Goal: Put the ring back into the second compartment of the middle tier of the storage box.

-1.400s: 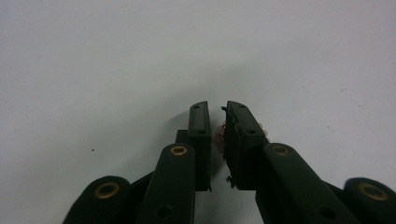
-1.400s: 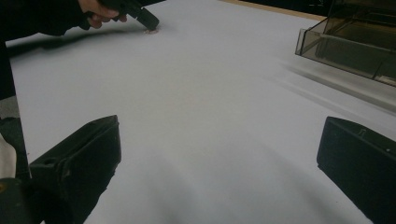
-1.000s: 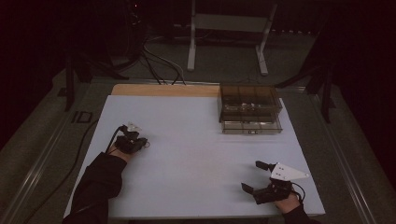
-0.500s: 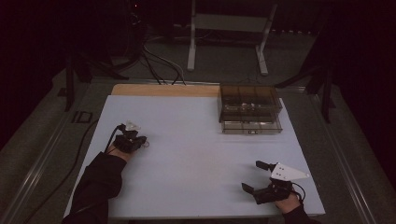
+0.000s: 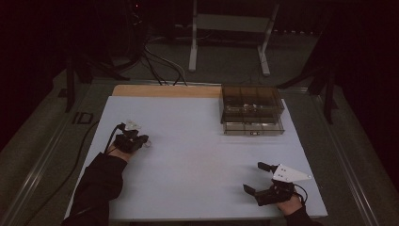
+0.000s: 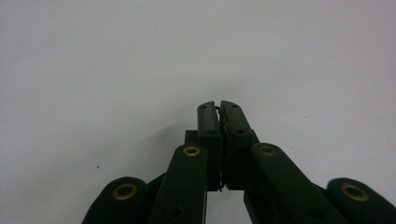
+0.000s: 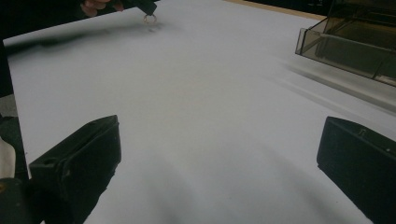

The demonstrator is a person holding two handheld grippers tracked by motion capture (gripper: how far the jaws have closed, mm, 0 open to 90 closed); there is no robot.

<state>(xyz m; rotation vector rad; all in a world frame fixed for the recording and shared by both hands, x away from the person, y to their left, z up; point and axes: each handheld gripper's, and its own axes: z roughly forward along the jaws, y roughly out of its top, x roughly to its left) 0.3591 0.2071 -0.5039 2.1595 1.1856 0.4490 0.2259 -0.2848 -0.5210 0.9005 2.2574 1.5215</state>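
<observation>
Left claw [image 5: 146, 140]: jaws pressed together, as the left gripper view [image 6: 219, 108] confirms. A thin dark wire-like part sits pinched in the seam between the jaw tips. In the right gripper view a small metal ring [image 7: 149, 18] hangs at the tip of this claw, just above the white sheet-covered counter [image 5: 197, 155]. Whether the ring touches the sheet cannot be told.

Right claw [image 5: 256, 178]: jaws spread wide, holding nothing. In its own view [image 7: 219, 158] the two black jaws stand far apart over bare counter.

Smoky transparent plastic drawer organiser [image 5: 252, 109]: ahead of the right claw, well apart from it, at the far side of the counter. Its bottom drawer is pulled partly out. From the left claw it lies far to the right and beyond.

The two claws are well apart.
</observation>
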